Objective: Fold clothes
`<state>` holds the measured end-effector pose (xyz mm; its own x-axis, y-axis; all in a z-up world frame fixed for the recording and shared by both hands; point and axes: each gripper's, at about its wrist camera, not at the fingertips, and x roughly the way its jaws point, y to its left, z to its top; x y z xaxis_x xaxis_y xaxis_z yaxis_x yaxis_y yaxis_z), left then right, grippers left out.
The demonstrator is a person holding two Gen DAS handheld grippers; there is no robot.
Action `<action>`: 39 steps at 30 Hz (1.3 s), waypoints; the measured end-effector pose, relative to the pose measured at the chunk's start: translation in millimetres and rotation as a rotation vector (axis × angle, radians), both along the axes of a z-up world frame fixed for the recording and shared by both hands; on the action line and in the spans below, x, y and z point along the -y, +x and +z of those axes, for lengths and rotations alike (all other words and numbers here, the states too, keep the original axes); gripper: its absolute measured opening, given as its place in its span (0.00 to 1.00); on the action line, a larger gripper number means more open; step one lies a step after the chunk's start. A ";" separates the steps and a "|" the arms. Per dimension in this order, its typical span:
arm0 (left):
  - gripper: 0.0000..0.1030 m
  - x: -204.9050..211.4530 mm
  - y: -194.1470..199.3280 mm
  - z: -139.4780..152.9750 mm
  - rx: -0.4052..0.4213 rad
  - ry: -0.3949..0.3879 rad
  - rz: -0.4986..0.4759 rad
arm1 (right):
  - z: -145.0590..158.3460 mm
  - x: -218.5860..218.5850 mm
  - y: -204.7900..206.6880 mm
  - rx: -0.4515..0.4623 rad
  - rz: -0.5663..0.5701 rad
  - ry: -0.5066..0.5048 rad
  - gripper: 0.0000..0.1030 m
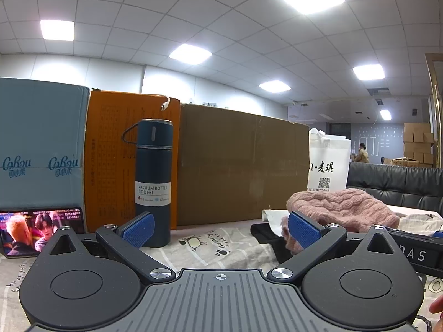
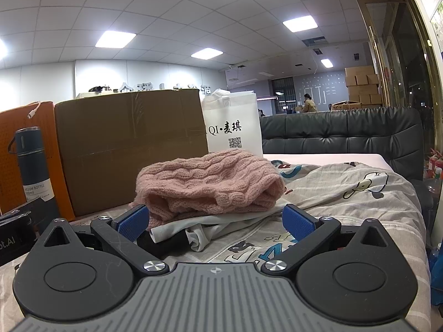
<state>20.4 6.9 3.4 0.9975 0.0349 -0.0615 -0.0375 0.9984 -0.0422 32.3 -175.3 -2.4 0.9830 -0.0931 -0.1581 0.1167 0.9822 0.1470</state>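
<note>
A pink cable-knit sweater (image 2: 210, 182) sits bunched in a loose mound on the bed, its thick ribbed folds rolled over one another, and it rests on top of a pale whitish garment (image 2: 221, 225) whose crumpled hem sticks out underneath toward the near side; a black piece of clothing (image 2: 163, 242) peeks out below that. The pile lies on a printed bedsheet (image 2: 346, 193) with cartoon animals and lettering, close to the back row of boxes. The right gripper (image 2: 216, 222) is low on the sheet directly before the pile, its blue-padded fingers (image 2: 297, 222) spread wide with nothing between them, the left pad right at the sweater's near edge. The left gripper (image 1: 220, 231) is off to the pile's left, likewise spread and empty, facing a dark blue vacuum bottle (image 1: 153, 182) that stands upright against an orange box (image 1: 110, 160). Beside that stands a big brown cardboard box (image 2: 133, 149) and a white shopping bag (image 2: 235, 127), walling in the far side. A phone (image 1: 41, 231) playing video leans by a blue carton (image 1: 41, 144). To the right the sheet runs open and rumpled toward a dark padded headboard (image 2: 346, 132).
</note>
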 end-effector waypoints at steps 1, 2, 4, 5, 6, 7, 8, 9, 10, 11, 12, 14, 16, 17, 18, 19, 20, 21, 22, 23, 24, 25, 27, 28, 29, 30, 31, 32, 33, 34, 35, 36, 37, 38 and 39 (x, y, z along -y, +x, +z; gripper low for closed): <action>1.00 0.0 -0.2 0.0 0.000 0.000 0.000 | -0.1 0.0 0.3 -0.001 0.000 0.000 1.00; 1.00 0.2 -0.4 0.1 0.000 0.000 0.000 | -0.2 -0.1 0.5 -0.001 0.000 -0.001 1.00; 1.00 0.4 -0.8 0.1 0.001 0.001 0.001 | -0.3 -0.4 0.5 -0.002 0.000 -0.002 1.00; 1.00 0.5 -0.7 0.0 0.000 0.001 0.001 | -0.2 -0.5 0.3 -0.002 0.000 -0.002 1.00; 1.00 0.7 -0.7 -0.2 0.000 0.002 0.001 | -0.2 -0.5 0.4 -0.002 0.000 -0.001 1.00; 1.00 0.9 -0.8 -0.2 0.000 0.003 0.001 | -0.3 -0.6 0.6 -0.003 0.000 -0.002 1.00; 1.00 0.9 -1.1 -0.1 0.001 0.003 0.001 | -0.4 -0.7 0.7 -0.003 0.001 -0.001 1.00; 1.00 0.9 -1.4 -0.1 0.002 0.003 0.001 | -0.3 -0.7 0.6 -0.003 0.000 -0.001 1.00; 1.00 0.9 -1.7 -0.2 0.003 0.004 0.001 | -0.2 -0.7 0.5 -0.003 0.000 -0.001 1.00; 1.00 1.1 -1.3 -0.2 0.003 0.004 0.001 | -0.2 -0.6 0.5 -0.004 0.000 0.000 1.00; 1.00 1.1 -1.2 -0.2 0.002 0.004 0.002 | -0.3 -0.6 0.5 -0.004 0.000 0.000 1.00; 1.00 0.8 -1.0 -0.2 0.003 0.004 0.002 | -0.3 -0.4 0.4 -0.006 0.000 0.000 1.00; 1.00 1.1 -0.6 -0.1 0.002 0.004 0.002 | -0.1 -0.2 0.3 -0.006 0.000 0.001 1.00; 1.00 1.3 -0.5 -0.2 0.002 0.005 0.002 | -0.1 -0.3 0.1 -0.006 0.000 0.001 1.00; 1.00 1.5 -0.5 -0.2 0.002 0.005 0.002 | -0.1 -0.3 0.2 -0.007 0.001 0.001 1.00; 1.00 1.6 -0.6 -0.2 0.003 0.005 0.003 | -0.2 -0.3 0.4 -0.008 0.001 0.000 1.00; 1.00 1.5 -0.6 -0.2 0.002 0.005 0.003 | -0.3 -0.2 0.5 -0.008 0.001 0.001 1.00; 1.00 1.3 -0.6 -0.2 0.002 0.005 0.002 | -0.3 -0.1 0.6 -0.008 0.001 0.001 1.00; 1.00 1.3 -0.6 -0.2 0.002 0.005 0.001 | -0.4 0.0 0.8 -0.009 0.001 0.002 1.00; 1.00 1.3 -0.6 -0.3 0.002 0.005 0.001 | -0.5 0.0 1.1 -0.010 0.002 0.002 1.00; 1.00 1.3 -0.6 -0.3 0.002 0.005 0.001 | -0.6 -0.1 1.2 -0.010 0.001 0.001 1.00; 1.00 1.3 -0.5 -0.3 0.002 0.004 0.002 | -0.6 -0.2 1.3 -0.011 0.002 0.001 1.00; 1.00 1.6 -0.3 -0.3 0.001 0.004 0.002 | -0.7 -0.3 1.7 -0.012 0.003 0.000 1.00; 1.00 1.5 -0.3 -0.3 0.001 0.004 0.002 | -0.7 -0.4 1.9 -0.013 0.003 0.000 1.00; 1.00 1.5 -0.3 -0.3 0.002 0.004 0.002 | -0.7 -0.4 2.0 -0.013 0.003 0.000 1.00; 1.00 1.4 -0.3 -0.3 0.002 0.004 0.002 | -0.8 -0.3 2.0 -0.013 0.003 0.000 1.00; 1.00 1.5 -0.4 -0.3 0.002 0.004 0.002 | -0.9 -0.3 2.0 -0.013 0.003 0.001 1.00; 1.00 1.6 -0.4 -0.3 0.002 0.004 0.002 | -0.9 -0.3 2.1 -0.013 0.003 0.001 1.00; 1.00 1.6 -0.5 -0.3 0.002 0.005 0.003 | -0.9 -0.2 2.4 -0.015 0.003 0.002 1.00; 1.00 1.5 -0.7 -0.2 0.003 0.004 0.003 | -0.8 -0.2 2.7 -0.016 0.004 0.003 1.00; 1.00 1.2 -0.9 0.0 0.003 0.004 0.003 | -0.7 -0.1 3.1 -0.019 0.005 0.004 1.00; 1.00 1.1 -0.9 0.0 0.004 0.005 0.003 | -0.7 -0.1 3.4 -0.021 0.005 0.004 1.00; 1.00 1.1 -0.8 -0.1 0.004 0.005 0.003 | -0.7 -0.1 3.6 -0.022 0.006 0.004 1.00; 1.00 0.9 -0.8 -0.1 0.004 0.005 0.003 | -0.8 -0.2 3.8 -0.022 0.006 0.003 1.00; 1.00 0.6 -0.9 -0.1 0.004 0.004 0.003 | -0.8 -0.2 4.0 -0.023 0.006 0.003 1.00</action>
